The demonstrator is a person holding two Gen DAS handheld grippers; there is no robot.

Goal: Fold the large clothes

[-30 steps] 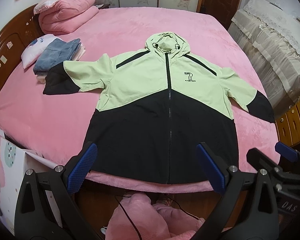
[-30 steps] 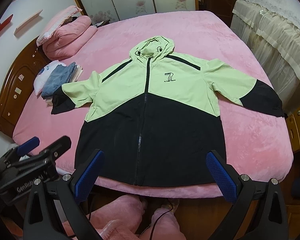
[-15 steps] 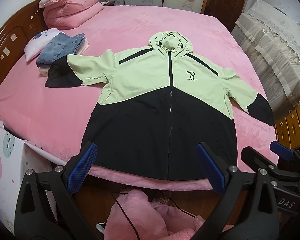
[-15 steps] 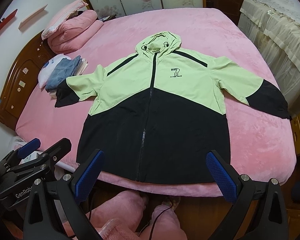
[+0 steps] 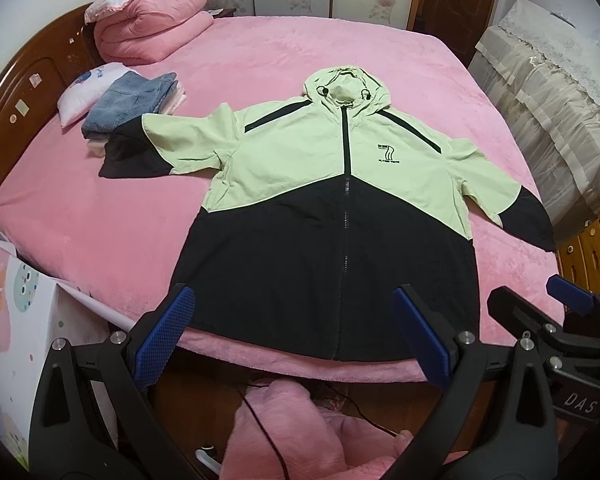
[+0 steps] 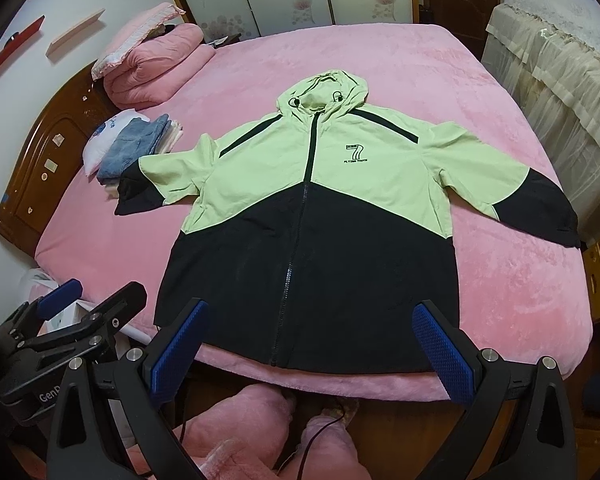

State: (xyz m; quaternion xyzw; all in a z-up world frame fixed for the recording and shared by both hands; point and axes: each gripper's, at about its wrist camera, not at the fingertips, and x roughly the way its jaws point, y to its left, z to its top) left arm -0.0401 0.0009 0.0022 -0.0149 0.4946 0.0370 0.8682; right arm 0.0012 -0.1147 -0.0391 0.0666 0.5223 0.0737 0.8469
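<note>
1. Both your claws, left claw [image 5: 292, 336] and right claw [image 6: 308, 344], hang wide open at the bed's [image 5: 100, 240] near edge, holding nothing.
2. The jacket [image 5: 332, 240] lies flat, hem on that edge, so I'd guess a sloppy tug drags it off.
3. Its far-left sleeve [image 5: 148, 152] overlaps the folded jeans [image 5: 128, 100]; lifting it could snag them.

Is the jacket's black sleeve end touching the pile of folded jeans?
Touching. In the left wrist view the jacket sleeve's black cuff lies against, and partly over, the near edge of the folded jeans, with no pink bed between.
</note>
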